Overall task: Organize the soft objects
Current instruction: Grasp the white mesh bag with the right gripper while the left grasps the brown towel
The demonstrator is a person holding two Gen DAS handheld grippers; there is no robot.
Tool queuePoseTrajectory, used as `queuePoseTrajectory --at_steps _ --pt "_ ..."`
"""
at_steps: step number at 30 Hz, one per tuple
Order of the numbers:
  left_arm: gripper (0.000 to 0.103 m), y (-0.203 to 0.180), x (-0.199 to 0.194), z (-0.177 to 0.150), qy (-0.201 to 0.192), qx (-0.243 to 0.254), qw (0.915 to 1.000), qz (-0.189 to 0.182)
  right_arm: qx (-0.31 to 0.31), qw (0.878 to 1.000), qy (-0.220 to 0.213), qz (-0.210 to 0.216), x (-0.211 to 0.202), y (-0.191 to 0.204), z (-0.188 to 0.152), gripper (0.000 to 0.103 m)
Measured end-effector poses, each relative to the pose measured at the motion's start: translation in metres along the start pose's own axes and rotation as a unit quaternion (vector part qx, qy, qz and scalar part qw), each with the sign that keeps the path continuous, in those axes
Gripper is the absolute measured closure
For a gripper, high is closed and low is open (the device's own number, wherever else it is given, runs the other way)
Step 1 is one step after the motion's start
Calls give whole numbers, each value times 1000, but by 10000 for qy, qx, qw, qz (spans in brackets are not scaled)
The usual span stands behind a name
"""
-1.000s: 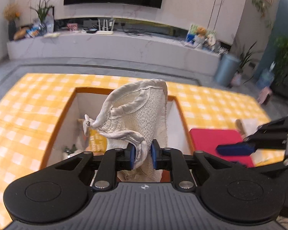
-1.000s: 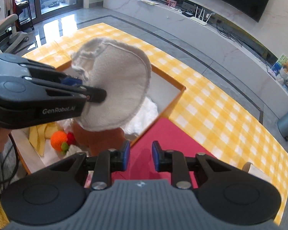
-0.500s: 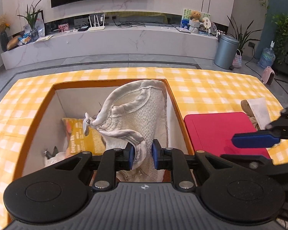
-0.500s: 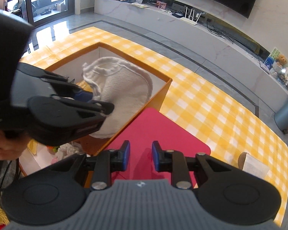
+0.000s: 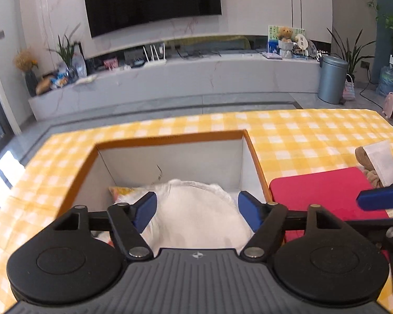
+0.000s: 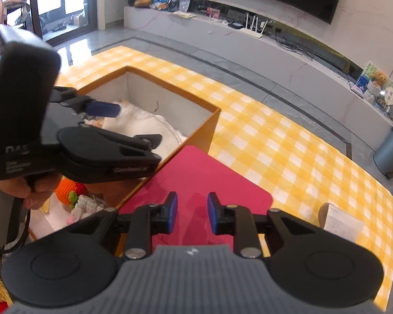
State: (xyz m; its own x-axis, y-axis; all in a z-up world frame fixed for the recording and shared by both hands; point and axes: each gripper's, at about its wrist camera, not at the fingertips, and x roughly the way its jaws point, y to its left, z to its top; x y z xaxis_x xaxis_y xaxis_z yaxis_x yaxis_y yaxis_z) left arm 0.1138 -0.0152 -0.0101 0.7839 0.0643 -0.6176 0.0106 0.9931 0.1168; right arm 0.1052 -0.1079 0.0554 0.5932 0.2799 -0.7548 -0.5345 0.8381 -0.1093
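Your left gripper [image 5: 197, 210] hangs over the orange-rimmed open box [image 5: 256, 162], jaws spread wide with nothing between them. The white terry-cloth soft item [image 5: 196, 209] lies inside the box below those jaws, apart from both pads. Your right gripper [image 6: 190, 213] hovers over the red flat mat [image 6: 204, 172] beside the box, jaws partly open, holding nothing. Yellow checked tablecloth [image 6: 288, 151] lies under both.

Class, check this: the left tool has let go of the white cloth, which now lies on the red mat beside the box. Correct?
Not quite. The left tool is open, but the white cloth lies inside the orange-rimmed box, not on the red mat. The left wrist view shows it.
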Motion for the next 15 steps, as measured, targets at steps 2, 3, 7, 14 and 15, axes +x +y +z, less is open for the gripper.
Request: queuePoseTrajectory --at_steps 2,3,7,14,15 --pt "14 -5 -7 3 -63 33 10000 23 94 9999 -99 -38 -7 -8 -3 72" --pt "14 -6 -11 4 -95 25 9999 -33 148 9998 -152 -64 -12 -13 -5 69" --pt "14 -12 -36 15 -297 -132 9991 -256 438 9977 -415 -302 -34 -44 -15 60" --pt "13 -55 -64 40 -488 92 9942 -950 1326 9771 -423 -1610 -44 -125 -63 16" --pt "13 -64 -64 44 -450 158 9928 -1103 1509 9712 -325 -1813 -35 -136 -71 15"
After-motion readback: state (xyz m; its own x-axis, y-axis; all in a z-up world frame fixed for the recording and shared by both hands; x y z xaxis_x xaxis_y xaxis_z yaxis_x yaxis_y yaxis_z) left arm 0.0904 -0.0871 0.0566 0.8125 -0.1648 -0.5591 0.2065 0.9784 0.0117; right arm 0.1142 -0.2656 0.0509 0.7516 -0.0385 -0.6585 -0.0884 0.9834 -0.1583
